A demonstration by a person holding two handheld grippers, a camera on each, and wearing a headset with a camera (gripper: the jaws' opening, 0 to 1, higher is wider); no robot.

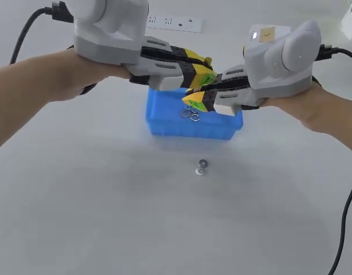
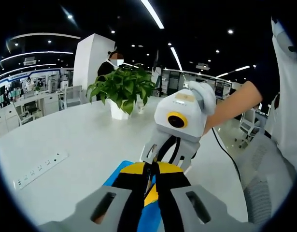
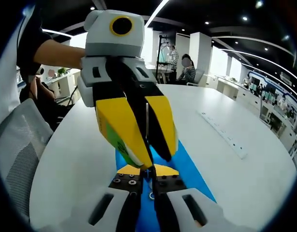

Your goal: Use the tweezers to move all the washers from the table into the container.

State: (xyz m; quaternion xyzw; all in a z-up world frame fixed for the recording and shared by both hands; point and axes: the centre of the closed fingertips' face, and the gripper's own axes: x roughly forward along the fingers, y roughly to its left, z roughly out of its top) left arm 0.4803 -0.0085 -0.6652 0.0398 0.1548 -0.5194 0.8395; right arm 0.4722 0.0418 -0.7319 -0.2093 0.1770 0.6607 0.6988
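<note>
Two grippers, closest to the lens, crowd the upper half of the head view. The left gripper (image 1: 205, 70) reaches in from the upper left and the right gripper (image 1: 196, 103) from the right. Their yellow-tipped jaws meet tip to tip just above the blue container (image 1: 176, 130) at centre frame. In the right gripper view the left gripper's jaws come down from the top, closed on a thin bright metal strip that I take for the tweezers (image 3: 147, 121). The strip is too slim to make out in the head view. The right gripper's own jaws, at the bottom of that view, are drawn together to a narrow slit. I cannot tell whether they also pinch the strip. Holding both tools over the container probably keeps the tweezer tips inside its walls, so a released piece lands in the box and not on the bench (image 1: 107, 217). A few washers (image 1: 190, 113) already lie inside, directly under the jaws. Two loose washers (image 1: 201, 167) sit close together on the bench below the container in the frame, near it but apart, so by my judgement the job is partly done.
</note>
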